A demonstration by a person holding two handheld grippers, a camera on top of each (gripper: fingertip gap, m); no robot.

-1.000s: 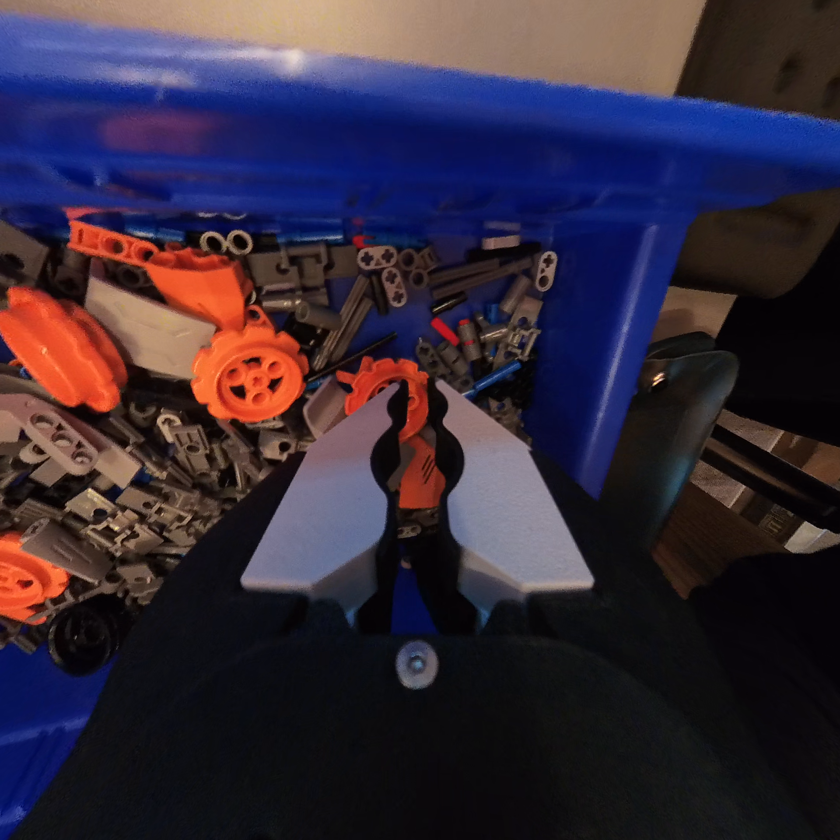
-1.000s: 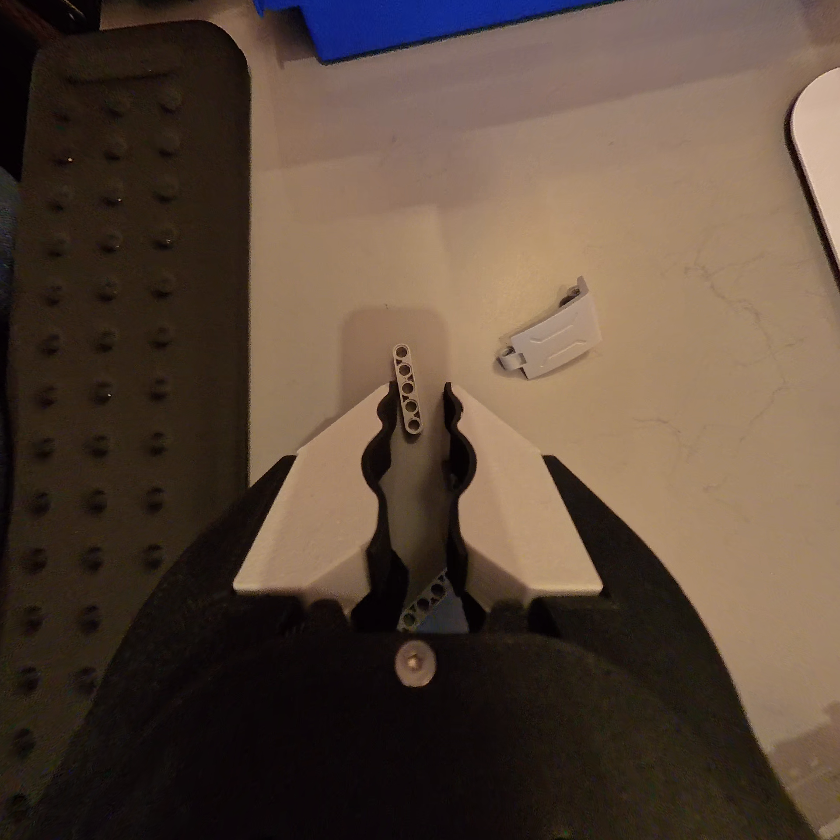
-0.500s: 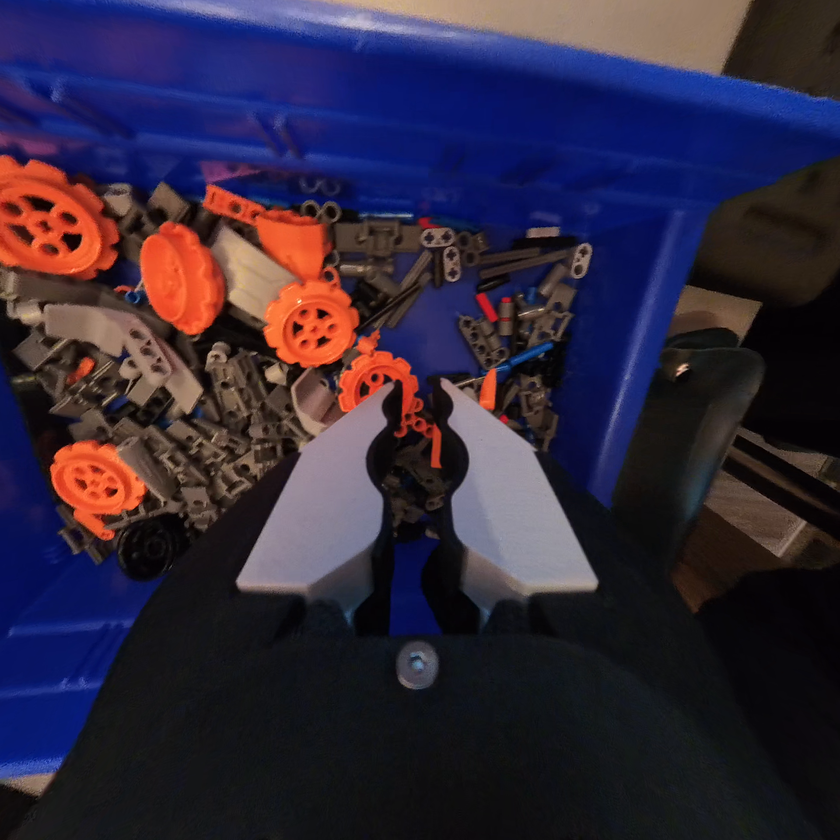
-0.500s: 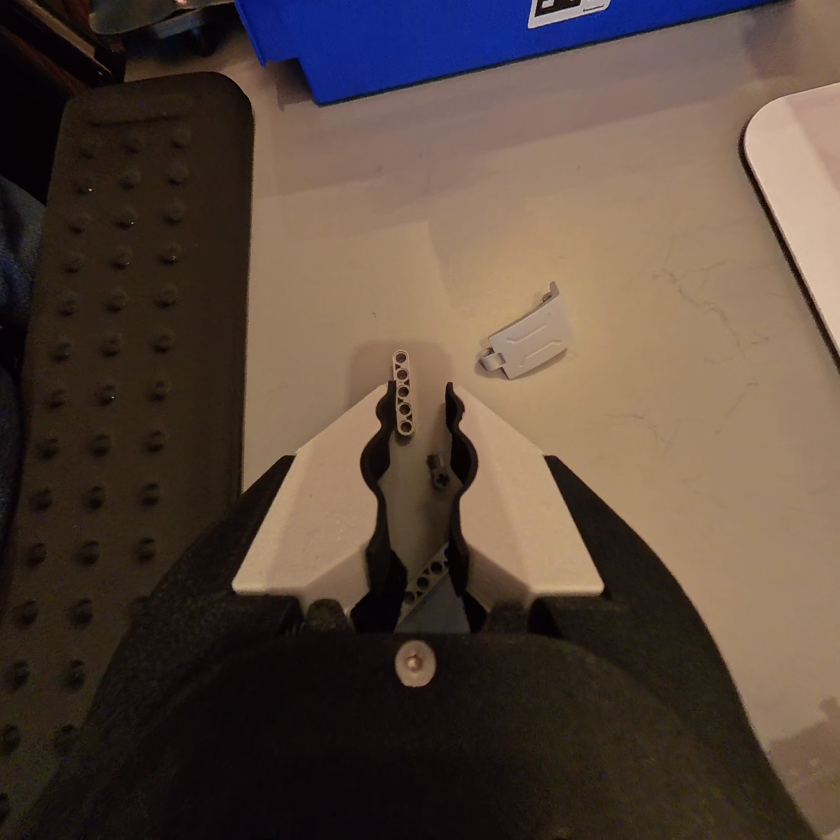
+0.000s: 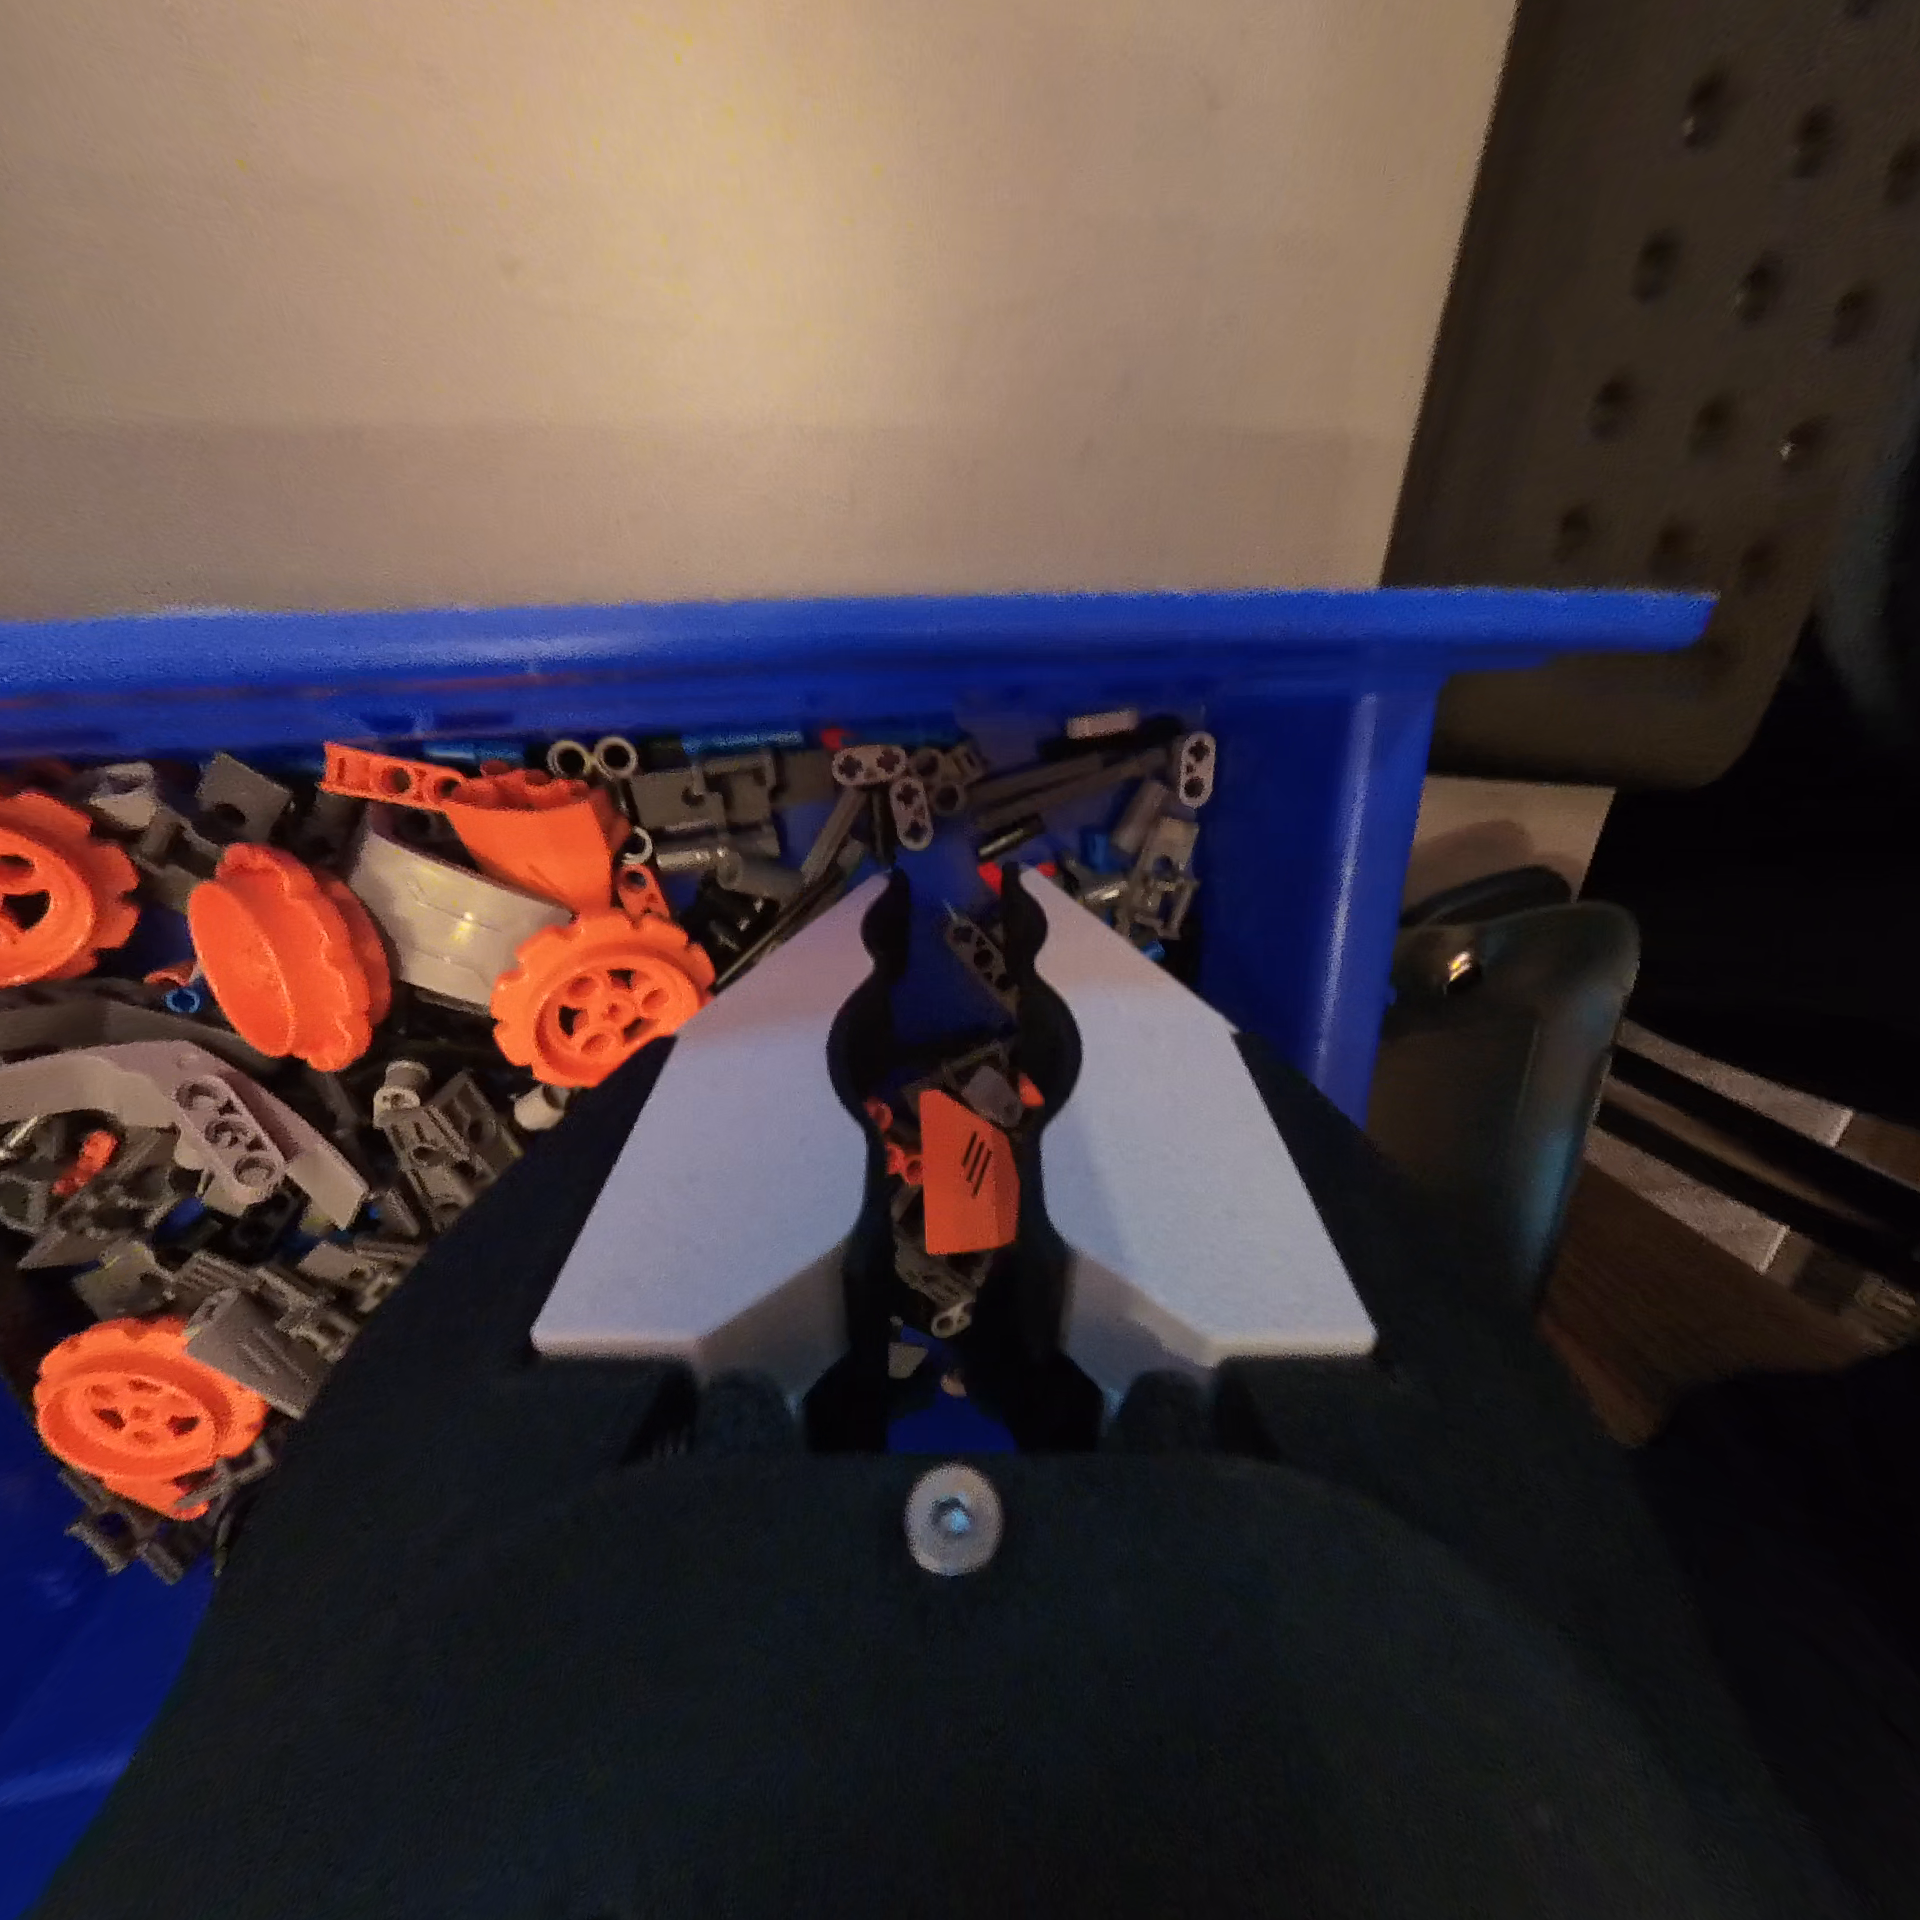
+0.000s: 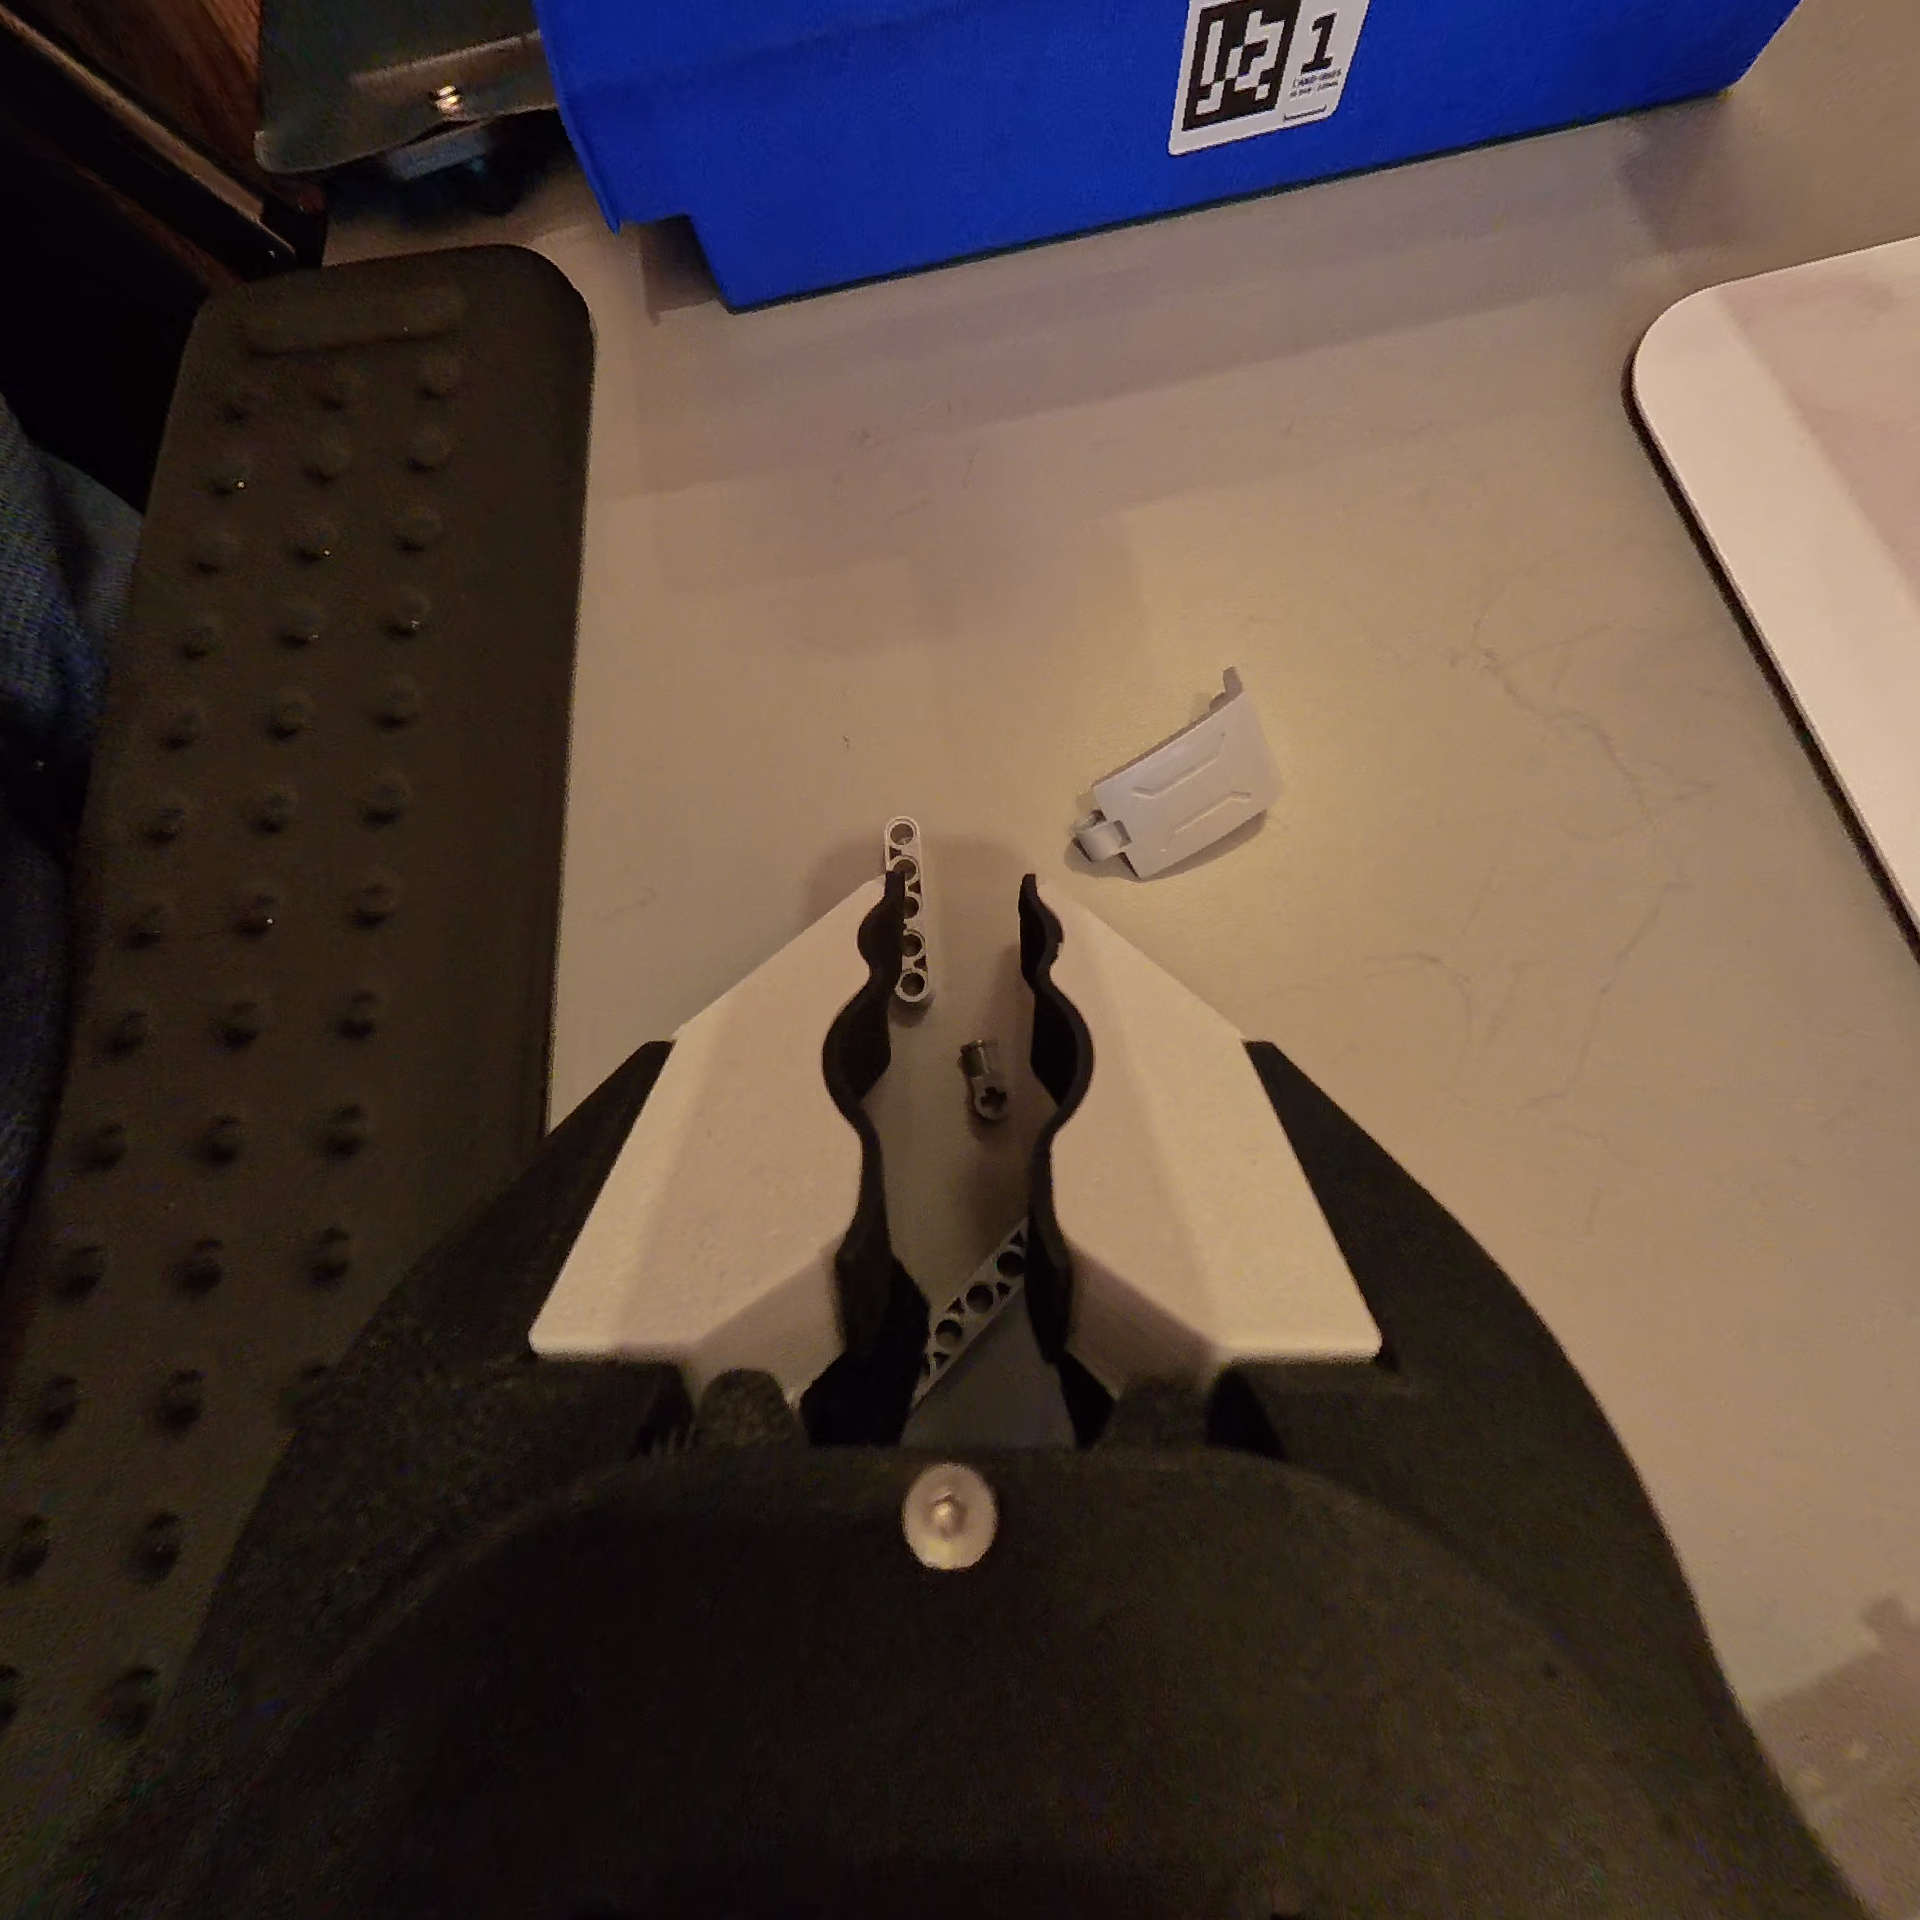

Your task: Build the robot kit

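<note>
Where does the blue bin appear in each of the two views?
Left wrist view: the blue bin fills the middle and left, seen from inside, full of orange and grey parts.
Right wrist view: its outer wall lies along the top edge, bearing a sticker.
Shared landmark: the dark studded mat, beside the bin.
</note>
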